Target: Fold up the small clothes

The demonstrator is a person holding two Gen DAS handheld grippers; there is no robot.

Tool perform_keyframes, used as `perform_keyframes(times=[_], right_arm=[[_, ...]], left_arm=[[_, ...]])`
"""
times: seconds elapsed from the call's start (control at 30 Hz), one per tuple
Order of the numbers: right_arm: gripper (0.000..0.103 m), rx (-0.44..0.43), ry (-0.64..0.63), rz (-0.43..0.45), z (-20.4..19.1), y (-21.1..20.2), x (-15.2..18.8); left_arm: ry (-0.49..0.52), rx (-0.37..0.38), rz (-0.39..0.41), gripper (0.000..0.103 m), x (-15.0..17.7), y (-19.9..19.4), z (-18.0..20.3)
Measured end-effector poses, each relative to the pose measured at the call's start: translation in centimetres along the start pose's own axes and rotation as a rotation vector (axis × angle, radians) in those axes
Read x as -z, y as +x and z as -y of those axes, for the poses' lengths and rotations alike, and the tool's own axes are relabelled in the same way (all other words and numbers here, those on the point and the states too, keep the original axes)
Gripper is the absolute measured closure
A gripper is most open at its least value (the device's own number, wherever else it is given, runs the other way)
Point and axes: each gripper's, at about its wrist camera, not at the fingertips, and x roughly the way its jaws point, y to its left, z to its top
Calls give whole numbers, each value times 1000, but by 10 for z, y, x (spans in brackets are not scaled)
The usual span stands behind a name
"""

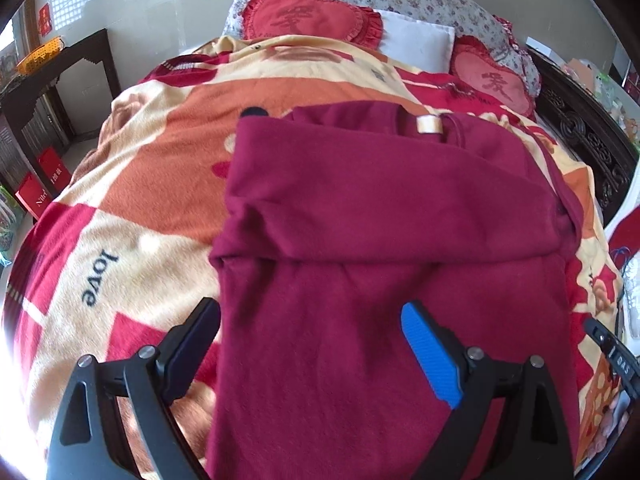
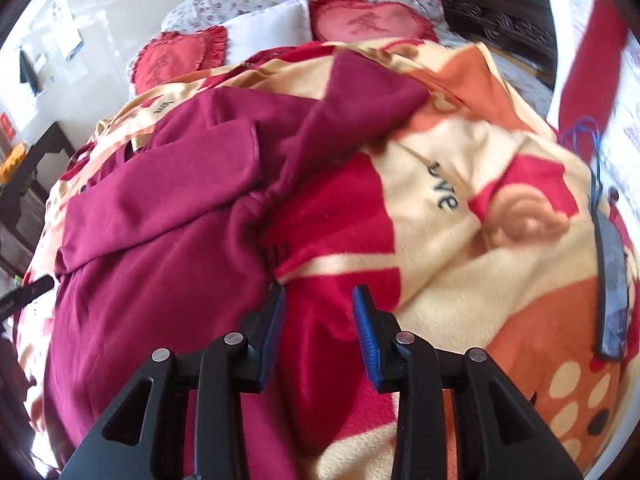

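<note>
A maroon long-sleeved top lies flat on the bed, neck and cream label at the far end. One sleeve is folded across its chest. My left gripper hovers over the near hem, jaws wide open, with the cloth below them and not pinched. In the right wrist view the top fills the left side, and its other sleeve stretches out to the right. My right gripper stands just off the top's right edge, partly open, over the blanket with nothing between its fingers.
A red, orange and cream blanket covers the bed. Two red heart cushions and a white pillow lie at the head. A dark wooden table stands on the left, a carved bed frame on the right. A dark flat strip lies on the blanket.
</note>
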Motion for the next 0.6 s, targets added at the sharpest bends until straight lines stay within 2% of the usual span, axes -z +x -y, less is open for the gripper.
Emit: perform_keyframes(times=[0.17,0.3,0.33,0.37,0.4,0.5,0.6], right_arm=[[86,-104,-3,-2,-16,12,-2],[87,-102,-32,-28,-28,26,3],[91,-95,-37,-28,-29,27,5],[100,-86,-47,-19,-30,25,9],[103,-84,-58,-6,-31,23,12],[103,-64,-89,27,-33,14,19],[103,-75,-67,74,-29,-2,19]], left_arm=[[59,-13,3,8,13,-5,17],[65,-20,3,8,20,-7,21],[63,-23,4,8,21,-6,21],[62,-28,3,8,22,-6,20],[60,-29,1,8,22,-6,20],[53,-26,-3,8,23,-4,19],[49,-30,-2,8,25,-2,17]])
